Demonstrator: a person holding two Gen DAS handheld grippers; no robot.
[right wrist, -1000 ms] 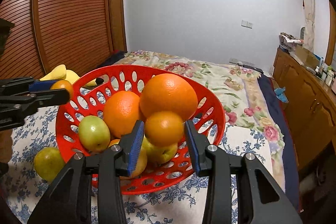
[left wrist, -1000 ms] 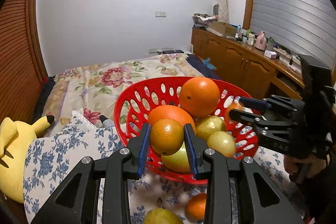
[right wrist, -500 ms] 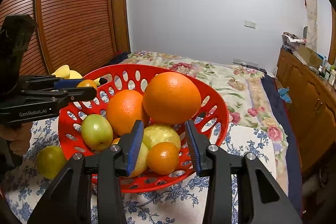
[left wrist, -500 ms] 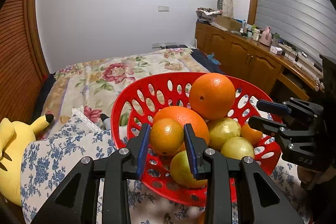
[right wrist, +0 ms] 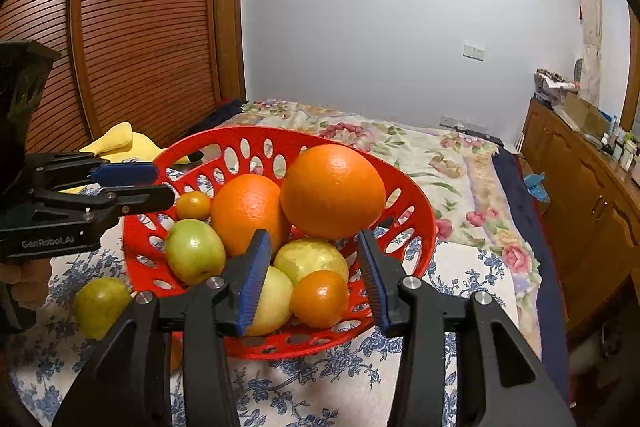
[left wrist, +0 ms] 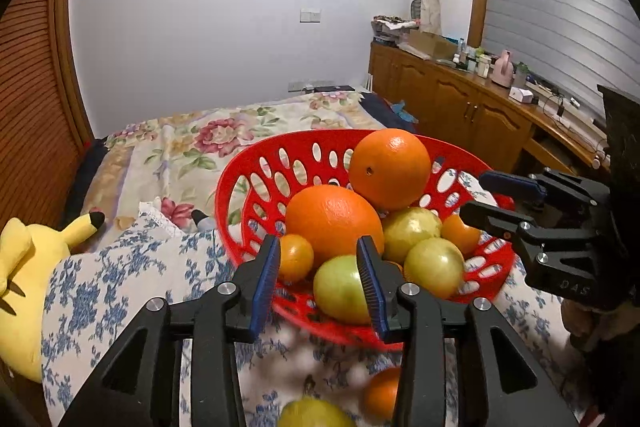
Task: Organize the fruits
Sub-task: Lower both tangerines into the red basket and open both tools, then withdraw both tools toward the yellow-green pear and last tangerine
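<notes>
Now both drops are done. Left gripper: jaws opening, nothing pinched; the small orange it carried a second ago has left the pads and sits in the red basket, against the left jaw's inner side, at the foot of the big orange. Right gripper: jaws opening too, empty; its own small orange let go half a second back and now rests low in the basket's near side, between the jaws but clear of the pads, leaning on a yellow-green fruit.

Outward: the basket holds two big oranges, with the top orange perched on the pile, several green-yellow fruits and both small oranges. It stands on the blue floral cloth.

Still outside the basket: a green fruit on the cloth by the left gripper, and in the left wrist view a blurred orange and a yellowish fruit under the jaws.

Judgement: two fruits sorted, at least two or three left. Next is likely backing off and going for the loose ones. Risk: the pile is tall, and a bump could roll the top orange out.
</notes>
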